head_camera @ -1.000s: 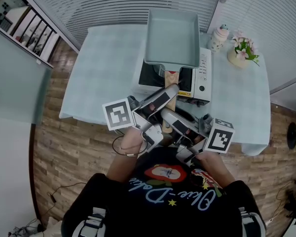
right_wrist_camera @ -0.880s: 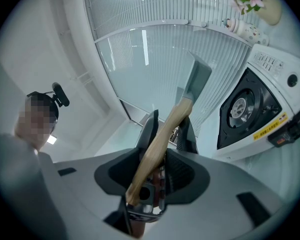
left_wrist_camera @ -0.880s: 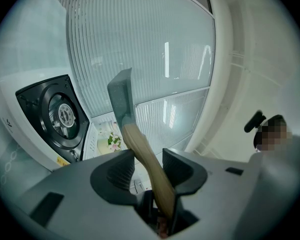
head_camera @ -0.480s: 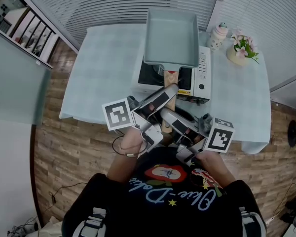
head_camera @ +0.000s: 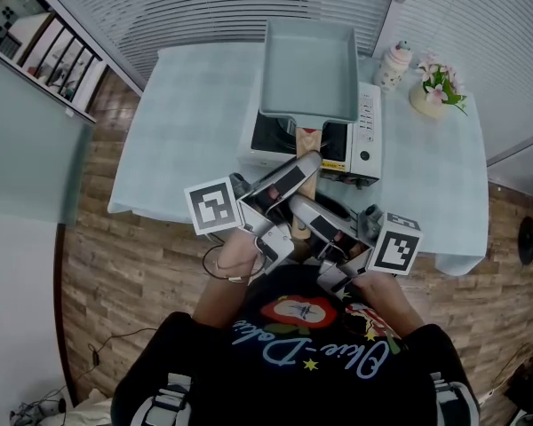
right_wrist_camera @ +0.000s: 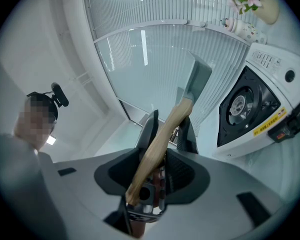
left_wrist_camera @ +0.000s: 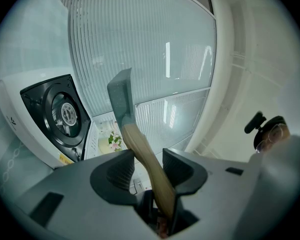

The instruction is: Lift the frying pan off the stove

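Observation:
The rectangular grey-green frying pan (head_camera: pixel 309 67) hangs in the air above the white portable stove (head_camera: pixel 366 140), whose black burner (left_wrist_camera: pixel 65 115) is bare. Its wooden handle (head_camera: pixel 307 145) points back toward me. My left gripper (head_camera: pixel 300 169) is shut on the handle, with the right gripper (head_camera: pixel 300 208) shut on it just behind. In the left gripper view the handle (left_wrist_camera: pixel 146 164) runs up between the jaws to the pan (left_wrist_camera: pixel 121 98), seen edge-on. In the right gripper view the handle (right_wrist_camera: pixel 162 134) lies pinched between the jaws, and the pan (right_wrist_camera: pixel 198 83) stands beside the stove (right_wrist_camera: pixel 250 109).
The stove sits on a table with a pale blue cloth (head_camera: pixel 186 122). A vase of pink flowers (head_camera: pixel 437 94) and a small ceramic jar (head_camera: pixel 396 64) stand at the table's far right. White blinds run behind the table, and wooden floor surrounds it.

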Available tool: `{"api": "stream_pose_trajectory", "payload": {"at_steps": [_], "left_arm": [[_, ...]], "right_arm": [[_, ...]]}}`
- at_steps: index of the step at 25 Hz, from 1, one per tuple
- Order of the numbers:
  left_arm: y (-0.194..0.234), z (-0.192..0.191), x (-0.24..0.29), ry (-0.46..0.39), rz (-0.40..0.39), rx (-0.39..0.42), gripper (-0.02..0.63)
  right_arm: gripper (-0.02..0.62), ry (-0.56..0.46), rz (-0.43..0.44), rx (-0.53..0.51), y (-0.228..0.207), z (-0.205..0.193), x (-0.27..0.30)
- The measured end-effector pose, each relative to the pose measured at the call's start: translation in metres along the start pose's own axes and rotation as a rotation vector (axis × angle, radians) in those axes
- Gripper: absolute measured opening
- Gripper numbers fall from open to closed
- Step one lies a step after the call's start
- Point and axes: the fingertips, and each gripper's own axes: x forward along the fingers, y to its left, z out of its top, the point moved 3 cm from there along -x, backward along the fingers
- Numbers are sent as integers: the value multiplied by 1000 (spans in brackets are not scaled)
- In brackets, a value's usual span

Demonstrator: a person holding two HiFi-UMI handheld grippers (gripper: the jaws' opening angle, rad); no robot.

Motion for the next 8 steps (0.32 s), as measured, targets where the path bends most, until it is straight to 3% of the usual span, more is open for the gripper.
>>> {"api": "stream_pose_trajectory", "payload": {"at_steps": [8], "left_arm": [[0, 1, 0, 2, -1, -1, 160]], "right_arm": [[153, -2, 2, 1, 0, 0, 1]]}}
